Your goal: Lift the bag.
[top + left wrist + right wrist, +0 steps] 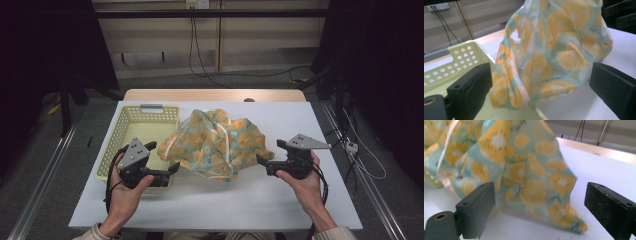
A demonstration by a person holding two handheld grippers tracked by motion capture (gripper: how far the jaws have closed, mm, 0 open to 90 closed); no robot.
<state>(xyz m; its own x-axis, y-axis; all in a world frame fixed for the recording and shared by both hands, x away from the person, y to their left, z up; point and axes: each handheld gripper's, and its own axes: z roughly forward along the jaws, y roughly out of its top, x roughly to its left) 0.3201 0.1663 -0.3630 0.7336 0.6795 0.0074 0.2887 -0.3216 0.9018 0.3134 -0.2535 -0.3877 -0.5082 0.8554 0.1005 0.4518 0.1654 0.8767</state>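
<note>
A crumpled cloth printed with orange citrus slices on pale teal lies heaped in the middle of the white table. Its left edge drapes over the rim of a pale yellow perforated basket. My left gripper is over the basket's near right corner, open, its tips just short of the cloth's left edge. In the left gripper view the cloth hangs ahead of the wide-apart jaws of the left gripper. My right gripper is open beside the cloth's right corner, with nothing pinched in the right gripper.
The basket has a grey handle on its far rim. A wooden table edge runs behind the white top. Cables trail off the table's right side. Bare white surface lies in front of the cloth.
</note>
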